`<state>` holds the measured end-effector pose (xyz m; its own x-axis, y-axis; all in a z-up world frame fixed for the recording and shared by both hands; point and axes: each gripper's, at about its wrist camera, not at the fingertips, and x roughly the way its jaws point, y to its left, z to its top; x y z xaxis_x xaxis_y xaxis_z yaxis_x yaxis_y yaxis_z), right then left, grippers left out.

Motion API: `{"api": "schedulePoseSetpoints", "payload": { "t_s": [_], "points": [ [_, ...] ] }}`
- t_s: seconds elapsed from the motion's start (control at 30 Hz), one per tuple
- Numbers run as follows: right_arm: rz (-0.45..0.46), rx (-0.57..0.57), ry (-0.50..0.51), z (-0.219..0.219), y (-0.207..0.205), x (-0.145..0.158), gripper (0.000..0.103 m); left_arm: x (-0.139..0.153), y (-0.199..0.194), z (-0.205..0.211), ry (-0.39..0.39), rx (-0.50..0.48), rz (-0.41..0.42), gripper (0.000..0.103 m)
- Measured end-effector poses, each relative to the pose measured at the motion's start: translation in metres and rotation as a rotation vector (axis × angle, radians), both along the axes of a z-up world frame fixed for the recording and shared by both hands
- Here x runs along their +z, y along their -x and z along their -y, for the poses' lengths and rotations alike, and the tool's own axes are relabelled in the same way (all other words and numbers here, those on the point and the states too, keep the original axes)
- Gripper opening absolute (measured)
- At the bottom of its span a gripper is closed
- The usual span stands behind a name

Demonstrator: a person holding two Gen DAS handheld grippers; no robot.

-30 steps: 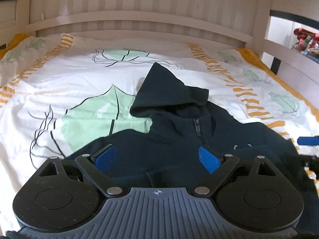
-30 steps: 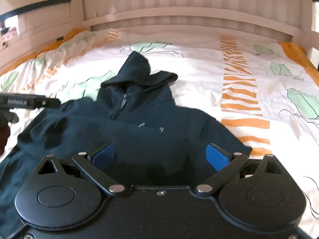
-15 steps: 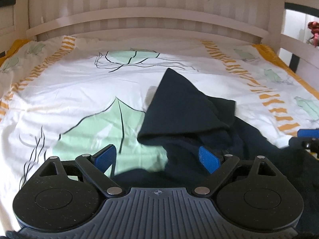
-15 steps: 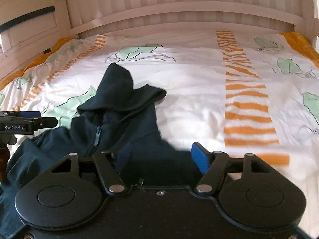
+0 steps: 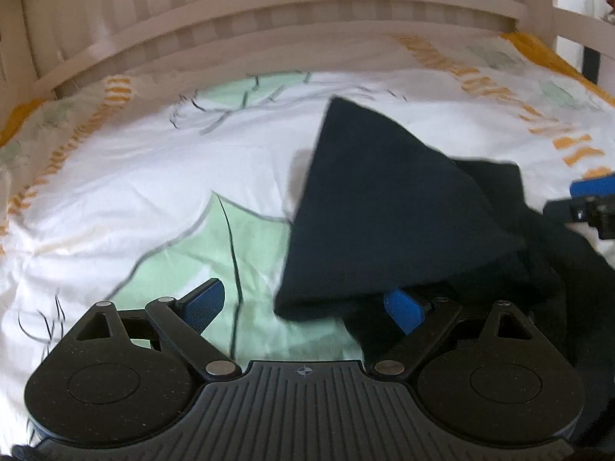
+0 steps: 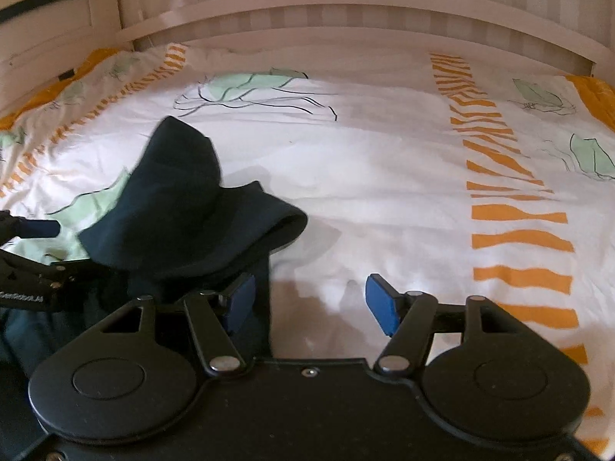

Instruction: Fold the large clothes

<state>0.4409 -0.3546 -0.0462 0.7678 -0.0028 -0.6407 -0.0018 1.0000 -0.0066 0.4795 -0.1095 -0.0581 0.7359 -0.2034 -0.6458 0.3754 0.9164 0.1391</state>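
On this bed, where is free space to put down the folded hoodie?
The white leaf-print duvet is bare between the dark navy hoodie's hood and the orange striped band, and beyond the hood toward the pale slatted headboard. It is crowded where the hoodie lies between both grippers.

Location: a home bedroom. Evidence: bed with pale slatted headboard [image 6: 346, 4], side rail [image 5: 576, 23] and leaf-printed duvet cover [image 6: 384, 161].
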Motion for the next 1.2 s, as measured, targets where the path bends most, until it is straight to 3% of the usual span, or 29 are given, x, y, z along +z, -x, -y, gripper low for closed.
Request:
{"api": "schedulePoseSetpoints", "payload": {
  "t_s": [0.3, 0.53, 0.6, 0.63, 0.67, 0.73, 0.87, 1.0, 1.03, 1.1, 1.17, 1.2],
  "points": [
    [-0.001, -0.011, -0.062, 0.001, -0.028, -0.005, 0.068, 0.014, -0.029, -0.025, 0.124, 0.211, 0.019, 0.090],
    [0.002, -0.006, -0.092, -0.005, -0.048, -0.011, 0.067, 0.010, -0.015, -0.036, 0.126, 0.153, 0.011, 0.090],
    [0.006, -0.028, -0.160, -0.001, -0.054, -0.012, 0.060, 0.011, -0.011, -0.036, 0.120, 0.131, 0.016, 0.090],
    [0.004, -0.029, -0.210, 0.001, -0.056, -0.012, 0.043, 0.011, -0.009, -0.036, 0.121, 0.119, 0.020, 0.090],
    [0.001, -0.024, -0.249, 0.002, -0.057, -0.012, 0.008, 0.013, -0.007, -0.035, 0.123, 0.105, 0.026, 0.090],
    [0.048, -0.018, -0.224, -0.003, -0.052, 0.000, 0.009, 0.017, -0.003, -0.035, 0.128, 0.082, 0.051, 0.090],
    [0.175, -0.088, -0.011, -0.003, -0.031, 0.038, 0.007, 0.022, 0.003, -0.029, 0.139, 0.049, 0.094, 0.090],
    [0.133, -0.093, 0.144, -0.011, -0.022, 0.031, 0.009, 0.014, 0.003, -0.012, 0.086, 0.021, 0.076, 0.090],
    [0.077, -0.070, 0.156, -0.013, -0.026, 0.022, 0.018, 0.011, 0.003, -0.008, 0.067, 0.012, 0.065, 0.090],
    [-0.026, -0.057, 0.139, -0.009, -0.031, 0.007, 0.018, 0.005, 0.004, -0.005, 0.019, -0.001, 0.059, 0.090],
    [-0.064, -0.059, 0.094, 0.000, -0.028, -0.001, 0.043, 0.003, 0.005, -0.006, -0.021, -0.007, 0.075, 0.090],
    [-0.070, -0.064, 0.061, 0.007, -0.024, -0.003, 0.050, 0.003, 0.005, -0.008, -0.037, -0.003, 0.083, 0.090]
  ]
}}
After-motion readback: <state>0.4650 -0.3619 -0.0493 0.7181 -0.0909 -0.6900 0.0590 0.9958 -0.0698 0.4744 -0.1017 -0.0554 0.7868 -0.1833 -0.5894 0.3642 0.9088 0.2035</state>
